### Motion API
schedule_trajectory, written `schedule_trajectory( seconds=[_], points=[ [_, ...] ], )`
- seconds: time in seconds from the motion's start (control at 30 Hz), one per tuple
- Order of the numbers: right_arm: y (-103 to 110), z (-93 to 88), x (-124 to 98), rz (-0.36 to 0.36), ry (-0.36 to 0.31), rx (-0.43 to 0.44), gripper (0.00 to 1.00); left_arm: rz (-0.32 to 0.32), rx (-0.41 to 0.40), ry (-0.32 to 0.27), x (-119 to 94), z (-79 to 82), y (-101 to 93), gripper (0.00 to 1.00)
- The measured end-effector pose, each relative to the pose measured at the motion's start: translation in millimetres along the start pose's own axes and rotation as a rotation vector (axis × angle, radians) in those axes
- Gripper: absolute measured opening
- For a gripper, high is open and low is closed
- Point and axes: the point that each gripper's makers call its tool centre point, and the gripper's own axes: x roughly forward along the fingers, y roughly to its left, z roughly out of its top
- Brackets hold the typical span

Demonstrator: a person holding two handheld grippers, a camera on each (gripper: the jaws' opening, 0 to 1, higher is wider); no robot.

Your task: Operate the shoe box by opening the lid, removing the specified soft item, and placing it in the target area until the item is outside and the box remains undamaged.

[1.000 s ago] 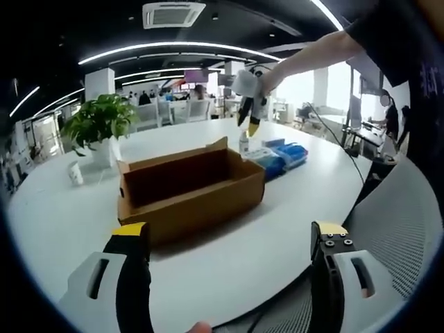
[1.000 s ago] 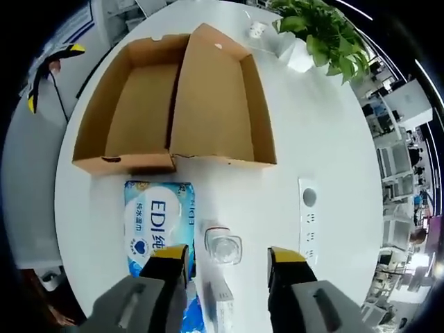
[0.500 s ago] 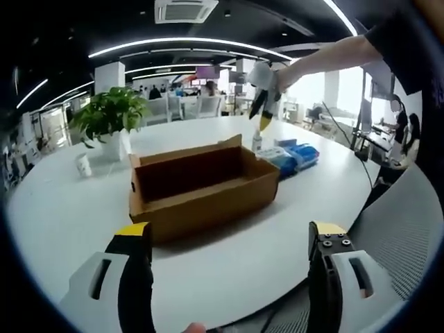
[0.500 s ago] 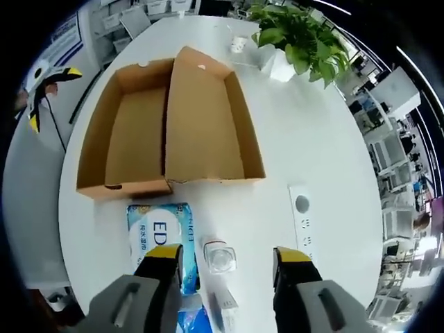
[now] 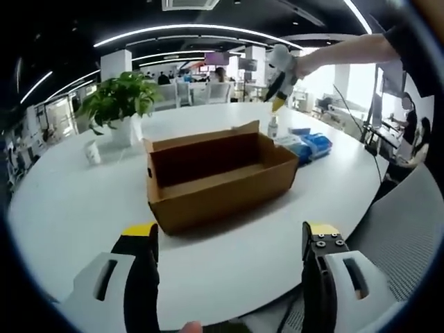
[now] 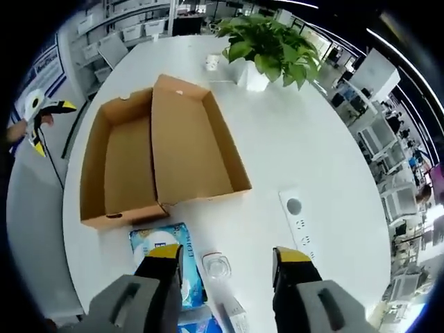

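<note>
Wipes pack [image 6: 165, 258]: soft, light, slippery (plastic wrap), lying outside the open shoe box [image 6: 159, 156], just ahead of the right gripper [image 6: 227, 257], nearest its left fingertip. Best pinched across a short edge. Both grippers' jaws apart, empty; left gripper [image 5: 229, 236] well short of box.

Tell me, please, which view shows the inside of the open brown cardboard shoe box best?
The right gripper view: it looks down into the open brown cardboard shoe box, showing both empty halves. The left gripper view shows the box side-on, its floor mostly hidden.
</note>
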Motion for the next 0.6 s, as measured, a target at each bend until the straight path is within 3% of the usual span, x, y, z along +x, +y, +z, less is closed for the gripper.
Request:
schedule_trajectory(
  seconds=[0.6],
  points=[
    [-12.0, 13.9, -1.2, -0.042, -0.086, 0.145, 0.49, 0.101, -0.035, 0.023, 10.1, 7.8, 47.6, 0.69]
  ],
)
